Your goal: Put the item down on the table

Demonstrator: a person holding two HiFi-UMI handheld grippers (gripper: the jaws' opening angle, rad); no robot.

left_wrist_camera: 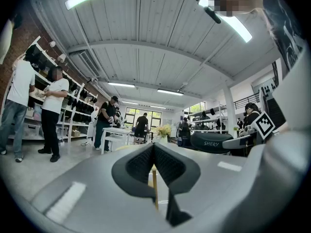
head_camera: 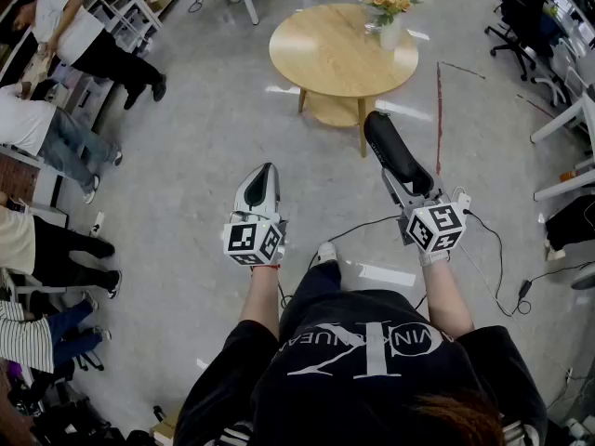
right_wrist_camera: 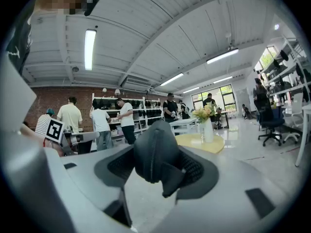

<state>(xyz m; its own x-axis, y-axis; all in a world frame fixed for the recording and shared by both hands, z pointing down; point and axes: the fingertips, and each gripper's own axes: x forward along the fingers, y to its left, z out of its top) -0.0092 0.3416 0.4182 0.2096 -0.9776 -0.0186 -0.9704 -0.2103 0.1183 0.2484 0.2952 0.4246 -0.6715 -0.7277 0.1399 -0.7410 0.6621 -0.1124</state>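
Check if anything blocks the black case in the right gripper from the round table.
Nothing visible does. Only bare floor lies between the black case, held by the right gripper, and the round table. A vase of flowers stands near its far edge; the near side is bare.

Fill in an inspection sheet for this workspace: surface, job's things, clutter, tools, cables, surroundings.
Surface: round wooden table, mostly bare.
Job's things: black zipped case, held off the table.
Clutter: vase of flowers at the table's far edge.
Tools: left tool shut, empty; right tool shut on the case.
Cables: black cable trailing over the floor.
Surroundings: people by shelves at left; office chair at right.
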